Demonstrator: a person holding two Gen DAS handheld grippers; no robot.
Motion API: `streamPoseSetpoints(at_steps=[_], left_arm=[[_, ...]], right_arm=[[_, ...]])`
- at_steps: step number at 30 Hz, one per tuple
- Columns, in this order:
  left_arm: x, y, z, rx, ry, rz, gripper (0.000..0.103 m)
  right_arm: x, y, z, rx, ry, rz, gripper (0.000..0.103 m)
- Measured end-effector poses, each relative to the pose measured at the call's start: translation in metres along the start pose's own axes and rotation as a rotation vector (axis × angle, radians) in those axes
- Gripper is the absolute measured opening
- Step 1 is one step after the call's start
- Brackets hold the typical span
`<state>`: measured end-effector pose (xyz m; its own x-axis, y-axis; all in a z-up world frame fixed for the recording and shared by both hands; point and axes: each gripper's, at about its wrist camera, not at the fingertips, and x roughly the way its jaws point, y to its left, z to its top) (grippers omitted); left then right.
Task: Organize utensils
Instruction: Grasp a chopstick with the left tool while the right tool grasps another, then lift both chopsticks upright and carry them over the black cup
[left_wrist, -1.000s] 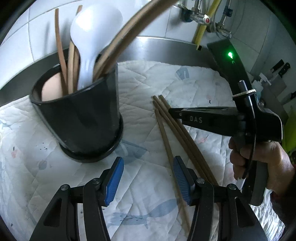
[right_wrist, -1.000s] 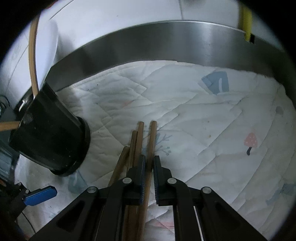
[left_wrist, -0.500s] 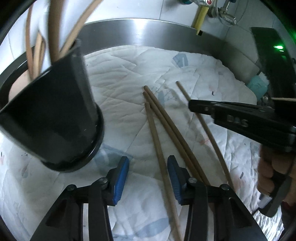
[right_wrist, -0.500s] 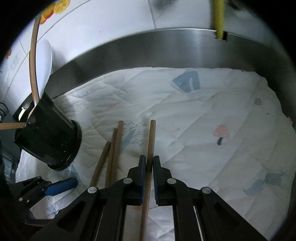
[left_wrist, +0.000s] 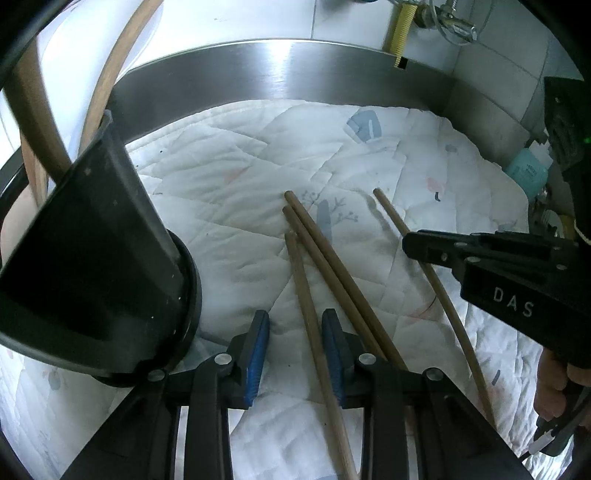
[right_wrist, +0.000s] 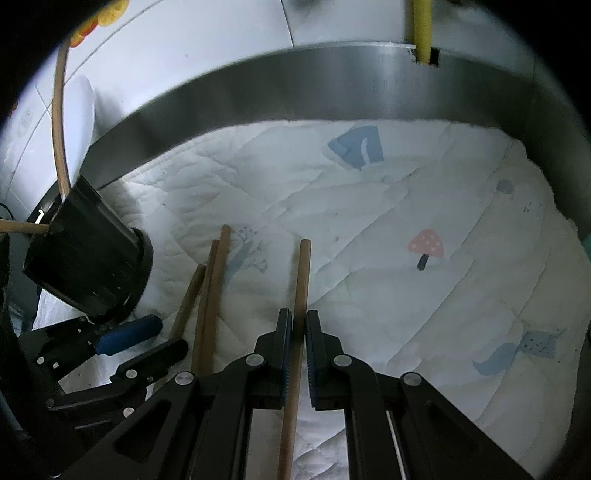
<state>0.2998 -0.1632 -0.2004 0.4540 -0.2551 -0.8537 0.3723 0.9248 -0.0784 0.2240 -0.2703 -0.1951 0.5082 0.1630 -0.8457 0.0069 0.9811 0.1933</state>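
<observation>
the right gripper (right_wrist: 299, 332) is clamped on one chopstick (right_wrist: 301, 280). the left gripper (left_wrist: 295, 345), jaws just closing, straddles another chopstick (left_wrist: 308, 314) on the quilted mat (left_wrist: 229, 206), not yet pinching it.

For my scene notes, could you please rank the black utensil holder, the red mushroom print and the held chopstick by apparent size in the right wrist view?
1. Held chopstick, longest, though nearest the camera.
2. Black utensil holder.
3. Red mushroom print, clearly smallest.

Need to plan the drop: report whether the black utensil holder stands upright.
Upright: the black utensil holder rests on its round base on the quilted mat.
</observation>
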Motion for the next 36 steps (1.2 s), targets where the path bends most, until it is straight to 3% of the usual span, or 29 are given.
streamPoseSetpoints(at_steps=[3, 7, 10, 23, 36], left_arm=[[0.0, -0.002, -0.001, 0.013, -0.006, 0.01, 0.028], [0.0, -0.003, -0.003, 0.016, -0.014, 0.013, 0.01], [-0.002, -0.002, -0.003, 0.002, -0.023, 0.001, 0.008], [-0.048, -0.006, -0.015, -0.009, -0.131, -0.105, 0.007], [-0.157, -0.002, -0.022, -0.02, -0.351, -0.205, 0.007]], right_arm=[[0.003, -0.003, 0.0, 0.009, 0.01, 0.009, 0.01], [0.003, -0.005, 0.001, 0.01, 0.015, 0.016, 0.01], [-0.001, -0.004, 0.0, 0.011, 0.0, 0.011, 0.01], [-0.052, -0.004, -0.004, 0.007, -0.12, 0.037, 0.009], [-0.117, 0.02, 0.002, -0.023, -0.283, 0.075, 0.009]])
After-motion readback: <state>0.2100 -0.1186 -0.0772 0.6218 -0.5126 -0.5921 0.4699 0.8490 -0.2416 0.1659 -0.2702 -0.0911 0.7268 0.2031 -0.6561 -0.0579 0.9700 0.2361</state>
